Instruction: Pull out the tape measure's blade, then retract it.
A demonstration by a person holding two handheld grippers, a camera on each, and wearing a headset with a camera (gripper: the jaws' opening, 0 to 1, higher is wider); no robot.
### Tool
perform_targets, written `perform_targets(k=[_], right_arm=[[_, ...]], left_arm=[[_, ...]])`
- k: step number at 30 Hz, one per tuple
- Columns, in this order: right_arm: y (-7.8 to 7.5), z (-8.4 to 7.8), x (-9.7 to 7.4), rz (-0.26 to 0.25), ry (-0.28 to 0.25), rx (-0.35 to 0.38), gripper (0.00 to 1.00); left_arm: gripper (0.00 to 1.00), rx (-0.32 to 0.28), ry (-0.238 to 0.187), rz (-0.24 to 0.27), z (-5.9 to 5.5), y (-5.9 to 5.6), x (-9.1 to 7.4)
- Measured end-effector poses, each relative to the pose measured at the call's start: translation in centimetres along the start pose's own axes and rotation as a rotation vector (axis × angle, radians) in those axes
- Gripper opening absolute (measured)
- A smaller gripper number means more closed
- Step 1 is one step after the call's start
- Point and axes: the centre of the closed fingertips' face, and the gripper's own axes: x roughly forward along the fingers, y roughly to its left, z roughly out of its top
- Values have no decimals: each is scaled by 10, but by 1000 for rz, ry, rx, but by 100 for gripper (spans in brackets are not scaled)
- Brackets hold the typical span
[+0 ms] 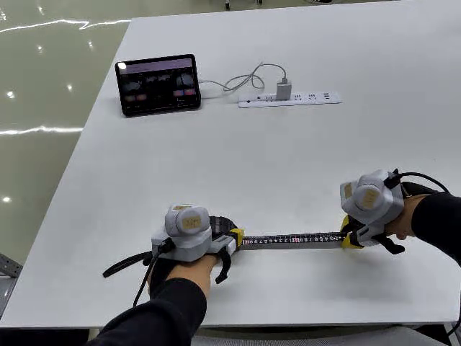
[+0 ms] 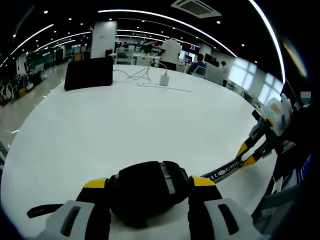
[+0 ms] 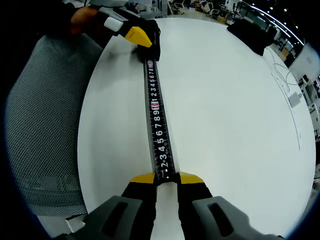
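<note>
The black tape measure case (image 2: 145, 187) sits on the white table, clamped between the yellow-tipped jaws of my left gripper (image 2: 149, 183), near the front edge (image 1: 220, 238). Its numbered blade (image 1: 292, 239) runs flat across the table to my right gripper (image 1: 350, 238), which is shut on the blade's end. In the right gripper view the blade (image 3: 157, 125) stretches from my right gripper (image 3: 166, 177) up to the case (image 3: 150, 47). In the left gripper view the blade (image 2: 225, 171) leads to the right gripper (image 2: 252, 152). The case's black wrist strap (image 1: 126, 264) trails left.
A tablet (image 1: 158, 83) stands at the back left of the table (image 1: 288, 158). A white power strip (image 1: 292, 99) with a charger and cable lies beside it. A grey mesh chair (image 3: 45, 125) is at the table's front edge. People stand far off in the room.
</note>
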Motion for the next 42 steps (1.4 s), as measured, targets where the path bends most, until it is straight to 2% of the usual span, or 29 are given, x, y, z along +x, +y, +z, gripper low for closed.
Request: perform_targets(k=[42], right_arm=[[3,27,11,-12,-35,26,11]], left_arm=[[58,0,3,-3,0,0,0]])
